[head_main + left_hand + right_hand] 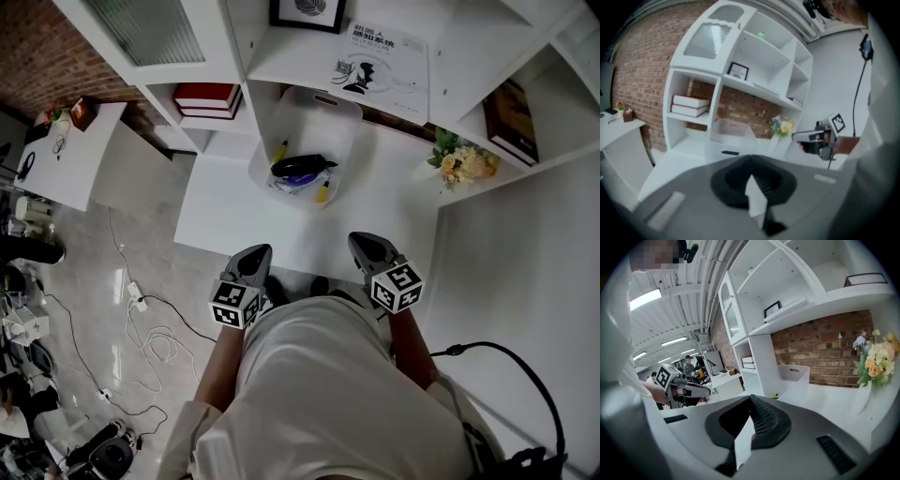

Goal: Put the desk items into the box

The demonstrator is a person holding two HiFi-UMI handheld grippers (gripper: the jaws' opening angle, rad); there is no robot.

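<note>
1. Two hand-held grippers hang at the near edge of a white desk [375, 211], close against the person's light shirt [328, 384]. The left gripper [260, 252] and the right gripper [362, 240] are level with each other and well apart.
2. Left gripper: its own view shows the jaws clenched together, with nothing between them.
3. Right gripper: its jaws are likewise pressed tight and empty, and it points toward the back of the desk.
4. A translucent white box [314, 111] stands at the rear of the desk against the foot of the white shelving [253, 56], well ahead of both grippers and roughly midway between them.
5. Desk items already lie inside the box: a black item [302, 165] rests on top of a blue object [298, 179], with yellow pens [279, 152] at either side of them.
6. A bunch of pale flowers [461, 161] sits to the right of the box, and red books [206, 96] lie stacked on a shelf to its left.
7. A framed picture [307, 11] stands on the shelf above.
8. Several cables [150, 328] trail across the grey floor [84, 262] to the left of the desk.
</note>
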